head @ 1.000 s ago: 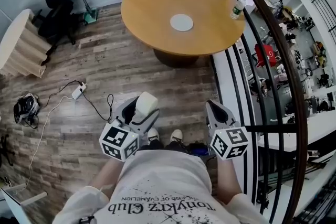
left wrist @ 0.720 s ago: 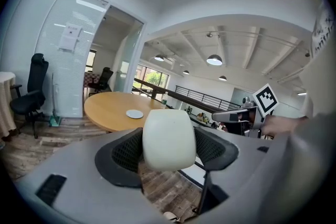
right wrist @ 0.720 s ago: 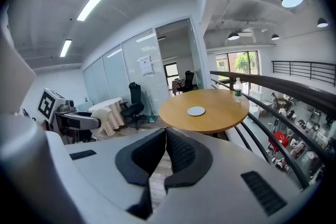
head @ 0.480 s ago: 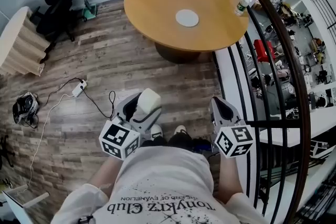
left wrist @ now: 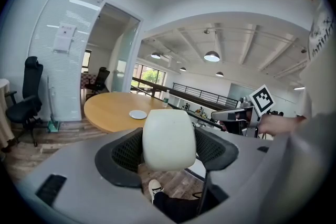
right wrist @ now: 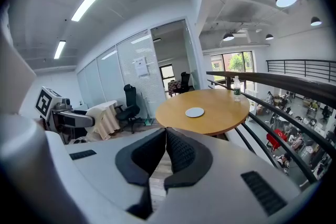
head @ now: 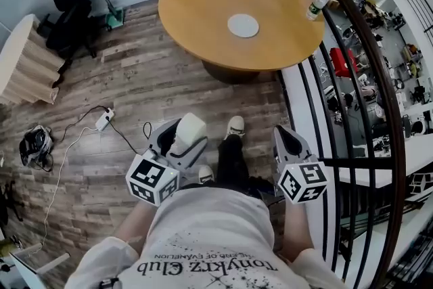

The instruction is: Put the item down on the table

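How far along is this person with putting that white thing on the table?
Done: the white block is picked up, clamped in the left gripper. In hand: carrying it; the round table lies ahead across the floor. Left: reach the table and set it down.

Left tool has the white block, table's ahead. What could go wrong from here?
The white block sticks out of the left tool, pinched only at its sides; a jolt might slip it. The bottle stands at the table edge by the railing; setting down near it could topple it. The floor cable at left could catch a foot.
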The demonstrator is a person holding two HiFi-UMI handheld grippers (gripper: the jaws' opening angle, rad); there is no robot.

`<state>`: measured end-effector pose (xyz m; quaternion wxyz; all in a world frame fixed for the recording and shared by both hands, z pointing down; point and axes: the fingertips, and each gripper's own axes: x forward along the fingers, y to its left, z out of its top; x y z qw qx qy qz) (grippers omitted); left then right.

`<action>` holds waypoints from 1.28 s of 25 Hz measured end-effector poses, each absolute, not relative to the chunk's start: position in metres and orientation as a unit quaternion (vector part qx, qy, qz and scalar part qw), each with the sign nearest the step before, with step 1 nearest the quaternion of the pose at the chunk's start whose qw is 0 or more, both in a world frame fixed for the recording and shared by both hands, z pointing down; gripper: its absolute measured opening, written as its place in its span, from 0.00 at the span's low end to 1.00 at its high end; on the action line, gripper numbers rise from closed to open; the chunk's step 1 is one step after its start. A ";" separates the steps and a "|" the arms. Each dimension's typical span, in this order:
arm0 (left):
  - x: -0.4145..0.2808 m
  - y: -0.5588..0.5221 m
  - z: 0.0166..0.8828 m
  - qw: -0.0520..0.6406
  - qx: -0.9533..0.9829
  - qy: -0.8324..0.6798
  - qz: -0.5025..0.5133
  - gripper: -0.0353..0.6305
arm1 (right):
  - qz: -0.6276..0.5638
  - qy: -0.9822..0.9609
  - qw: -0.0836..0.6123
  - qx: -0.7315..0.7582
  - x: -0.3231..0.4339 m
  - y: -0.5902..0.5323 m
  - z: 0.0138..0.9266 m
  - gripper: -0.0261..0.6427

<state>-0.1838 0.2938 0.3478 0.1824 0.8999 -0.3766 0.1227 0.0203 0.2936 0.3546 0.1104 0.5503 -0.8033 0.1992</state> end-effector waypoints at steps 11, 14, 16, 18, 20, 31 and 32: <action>-0.150 0.168 0.351 0.182 0.897 -0.383 0.119 0.53 | 0.189 -0.813 0.115 0.539 0.049 0.163 0.354 0.08; -0.137 0.128 0.349 0.187 0.896 -0.385 0.120 0.53 | 0.192 -0.815 0.116 0.535 0.061 0.118 0.352 0.08; -0.128 0.098 0.347 0.187 0.894 -0.388 0.121 0.54 | 0.193 -0.817 0.117 0.530 0.068 0.088 0.349 0.08; -0.118 0.069 0.344 0.189 0.892 -0.393 0.118 0.54 | 0.194 -0.821 0.121 0.523 0.076 0.060 0.347 0.08; -0.109 0.044 0.343 0.191 0.890 -0.397 0.113 0.53 | 0.196 -0.823 0.128 0.518 0.086 0.036 0.347 0.08; -0.079 -0.038 0.346 0.203 0.872 -0.431 0.112 0.53 | 0.201 -0.835 0.136 0.494 0.123 -0.055 0.348 0.08; -0.077 -0.038 0.348 0.206 0.871 -0.432 0.113 0.53 | 0.202 -0.836 0.136 0.492 0.125 -0.057 0.348 0.08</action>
